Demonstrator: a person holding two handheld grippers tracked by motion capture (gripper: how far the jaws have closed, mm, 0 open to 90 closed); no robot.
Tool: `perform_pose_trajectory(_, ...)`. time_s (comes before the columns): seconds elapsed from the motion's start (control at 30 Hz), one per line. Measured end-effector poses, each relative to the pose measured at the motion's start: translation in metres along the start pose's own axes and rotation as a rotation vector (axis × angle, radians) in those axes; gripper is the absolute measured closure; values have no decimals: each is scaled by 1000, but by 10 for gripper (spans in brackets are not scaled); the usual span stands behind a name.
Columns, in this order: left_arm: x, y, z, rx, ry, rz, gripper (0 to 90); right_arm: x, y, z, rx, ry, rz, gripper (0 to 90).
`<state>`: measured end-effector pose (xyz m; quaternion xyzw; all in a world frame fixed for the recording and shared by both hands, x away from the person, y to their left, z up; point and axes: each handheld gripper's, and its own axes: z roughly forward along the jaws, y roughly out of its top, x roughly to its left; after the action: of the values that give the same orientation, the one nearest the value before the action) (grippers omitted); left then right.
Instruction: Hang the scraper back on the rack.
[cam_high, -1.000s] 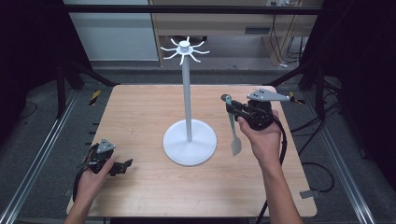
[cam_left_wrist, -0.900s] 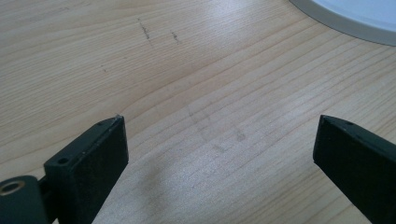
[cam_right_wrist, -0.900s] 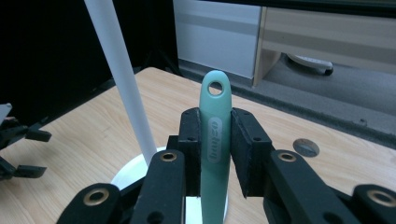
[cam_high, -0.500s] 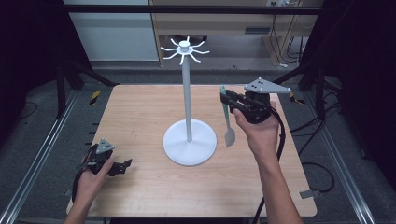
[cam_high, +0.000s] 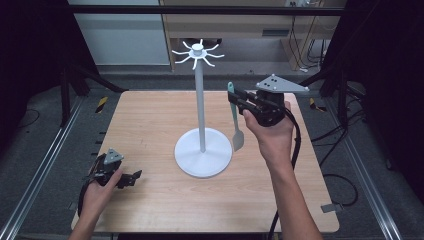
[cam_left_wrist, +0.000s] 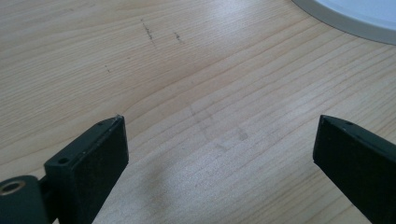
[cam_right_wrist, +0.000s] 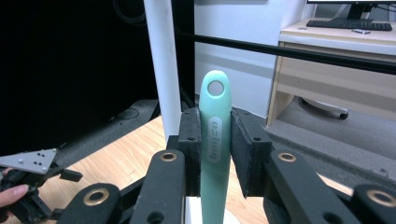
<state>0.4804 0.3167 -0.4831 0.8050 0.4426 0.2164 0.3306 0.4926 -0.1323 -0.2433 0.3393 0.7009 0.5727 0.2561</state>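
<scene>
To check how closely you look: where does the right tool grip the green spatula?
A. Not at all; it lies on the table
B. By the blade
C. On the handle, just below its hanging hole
C: the right tool clamps the spatula handle, hole above the pads.

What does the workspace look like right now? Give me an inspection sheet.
Surface: pale wooden table, faint scuffs.
Job's things: mint-green plastic spatula hanging upright, hole end up, off the table; tall white metal hook stand, round base on the table, hooks bare.
Clutter: nothing seen.
Grippers: right tool clamped on the spatula's handle beside the pole; left tool open, low over the table.
Cables: black cable trailing from the right tool.
Surroundings: desk with keyboard behind.
</scene>
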Motion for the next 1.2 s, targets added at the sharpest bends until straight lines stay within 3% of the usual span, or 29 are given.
perform_pose_trajectory(0.3, 1, -1, 0, 6, 2, -5, 31, 8, 10, 0, -7, 11, -12, 748)
perform_pose_trajectory(0.4, -1, 0, 0, 5, 1, 16, 30, 12, 16, -2, -20, 8, -26, 748)
perform_pose_trajectory(0.83, 1, 0, 1, 10, 3, 8, 30, 25, 41, -5, -74, 20, -45, 747)
perform_pose_trajectory(1.2, 0, 1, 1, 5, 1, 7, 30, 29, 47, -6, -92, 24, -53, 747)
